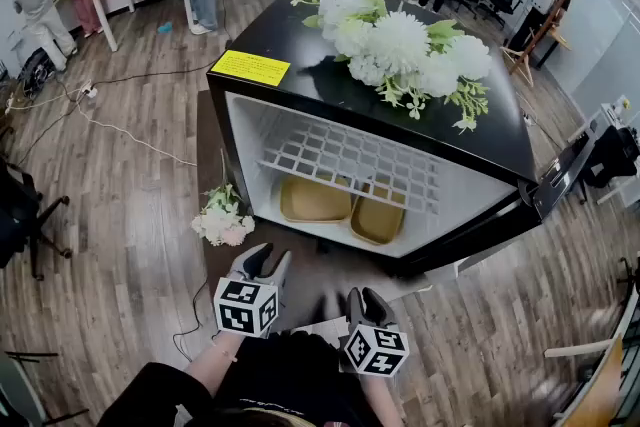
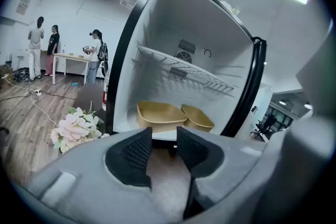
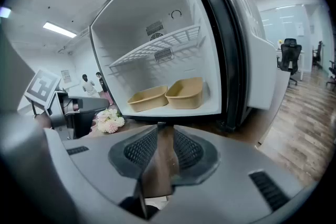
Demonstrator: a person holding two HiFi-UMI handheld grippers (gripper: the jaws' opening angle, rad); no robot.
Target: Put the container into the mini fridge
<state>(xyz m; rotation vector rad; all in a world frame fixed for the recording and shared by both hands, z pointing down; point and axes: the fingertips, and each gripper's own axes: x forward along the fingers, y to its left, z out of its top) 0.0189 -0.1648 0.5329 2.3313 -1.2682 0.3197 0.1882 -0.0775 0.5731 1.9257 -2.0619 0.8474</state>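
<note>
Left gripper [image 1: 266, 261] and right gripper [image 1: 365, 298] part-open, empty; containers [image 1: 315, 199] in fridge [image 1: 290, 95], bouquet [image 1: 222, 218] beside

Ahead of the left claw [image 1: 265, 261], the wire shelf [image 1: 350, 158] screens the rear parts of both containers [image 1: 315, 202]. To the right of the right claw [image 3: 160, 136], the fridge door [image 3: 262, 65] is cut off by the picture's rim. The people [image 1: 40, 5] far beyond are too small to read.

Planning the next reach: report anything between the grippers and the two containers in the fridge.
Nothing visible. The door of the mini fridge is open, both containers sit on its floor under the wire shelf, and the flower bunch lies off to the left.
</note>
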